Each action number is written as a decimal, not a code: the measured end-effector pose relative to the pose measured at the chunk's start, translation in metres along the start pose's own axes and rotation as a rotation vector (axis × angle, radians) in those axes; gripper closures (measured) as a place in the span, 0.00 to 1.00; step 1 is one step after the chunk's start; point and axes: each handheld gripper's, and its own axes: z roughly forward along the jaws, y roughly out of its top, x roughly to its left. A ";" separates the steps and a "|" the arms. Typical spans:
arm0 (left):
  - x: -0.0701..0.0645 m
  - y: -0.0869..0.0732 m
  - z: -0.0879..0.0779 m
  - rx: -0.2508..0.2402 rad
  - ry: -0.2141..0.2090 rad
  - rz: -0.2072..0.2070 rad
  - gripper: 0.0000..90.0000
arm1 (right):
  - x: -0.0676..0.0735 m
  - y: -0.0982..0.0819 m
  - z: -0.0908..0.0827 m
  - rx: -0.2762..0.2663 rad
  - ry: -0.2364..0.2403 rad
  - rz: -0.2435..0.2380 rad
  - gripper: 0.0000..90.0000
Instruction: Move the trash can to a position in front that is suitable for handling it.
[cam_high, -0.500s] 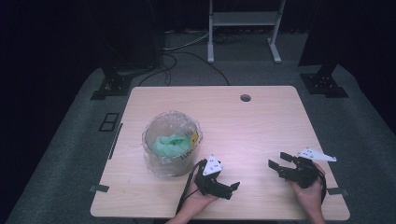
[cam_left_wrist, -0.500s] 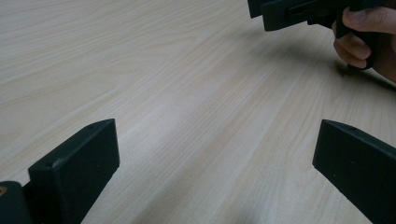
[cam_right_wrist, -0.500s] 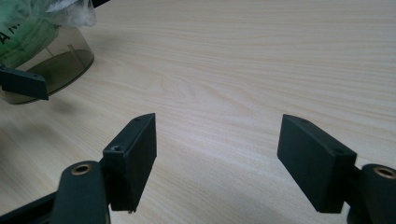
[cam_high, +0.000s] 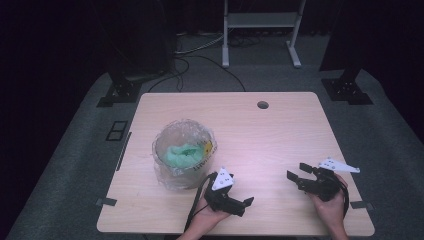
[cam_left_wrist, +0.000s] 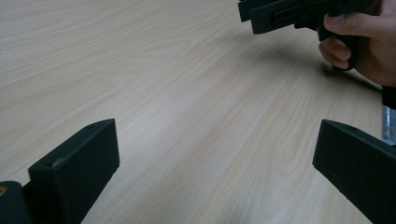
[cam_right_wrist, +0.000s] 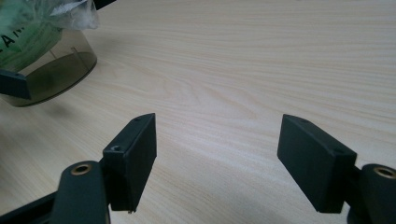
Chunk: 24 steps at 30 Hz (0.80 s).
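Observation:
A round clear container (cam_high: 184, 157) lined with a crinkled plastic bag stands on the left half of the wooden table (cam_high: 250, 125); something green lies inside it. In the high view my left gripper (cam_high: 245, 205) rests low near the front edge, right of the container, jaws wide apart and empty. Its own view shows the jaws (cam_left_wrist: 215, 158) open over bare wood. My right gripper (cam_high: 296, 172) sits at the front right, pointing left, open and empty. In the right gripper view (cam_right_wrist: 217, 154) the container (cam_right_wrist: 46, 60) appears at the upper left.
The table has a round cable hole (cam_high: 262, 105) near its far edge. Beyond the table stand black stand bases (cam_high: 120, 92) on grey carpet and a white metal frame (cam_high: 260, 30). In the left gripper view the other hand (cam_left_wrist: 359, 42) and its gripper are at the upper right.

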 end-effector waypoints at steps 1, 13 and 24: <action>0.001 -0.001 -0.004 -0.002 -0.003 0.004 0.00 | 0.001 0.000 0.000 -0.001 -0.001 -0.001 0.31; 0.019 -0.024 -0.061 -0.007 -0.013 0.012 0.03 | 0.007 0.002 0.002 -0.001 -0.002 -0.021 0.31; 0.026 -0.030 -0.094 -0.021 -0.039 0.055 0.03 | 0.012 0.002 0.007 0.010 0.003 -0.028 0.31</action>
